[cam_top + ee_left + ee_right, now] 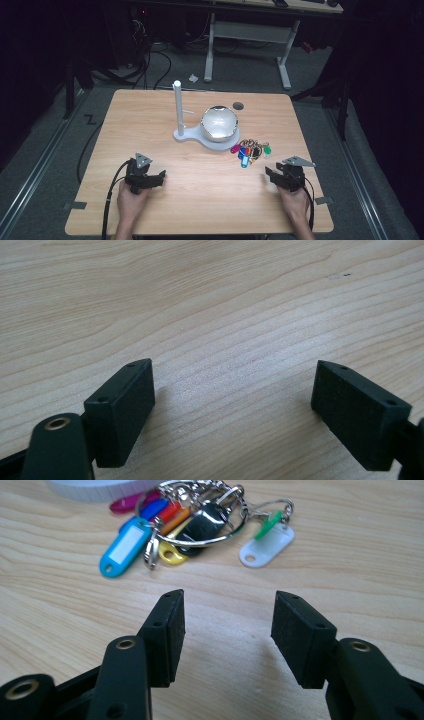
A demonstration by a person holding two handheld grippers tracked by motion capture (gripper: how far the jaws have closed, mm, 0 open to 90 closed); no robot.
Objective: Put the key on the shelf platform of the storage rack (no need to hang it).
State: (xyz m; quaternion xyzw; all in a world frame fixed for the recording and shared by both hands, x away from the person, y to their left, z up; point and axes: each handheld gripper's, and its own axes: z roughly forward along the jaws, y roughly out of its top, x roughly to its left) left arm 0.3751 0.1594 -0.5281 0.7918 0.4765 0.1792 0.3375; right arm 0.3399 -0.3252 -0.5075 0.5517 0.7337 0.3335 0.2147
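The left hand-held gripper (159, 177) rests at the near left of the worktop (150, 120), jaws wide apart and empty. A white stand (179, 110) with a shiny bowl (219, 122) sits mid-table, a bunch of key tags (248, 150) just right of it. The right hand-held gripper (270, 174), near right, is open and empty, pointing at the key tags.

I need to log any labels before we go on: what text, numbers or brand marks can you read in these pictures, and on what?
None can be read.
Blue key tag: its white label window looks blank.
White key tag: no writing visible.
Other tags in the key bunch: too small and overlapped to tell.
White stand and shiny dome: no marks visible.
Both grippers, left and right: plain black jaws, open.
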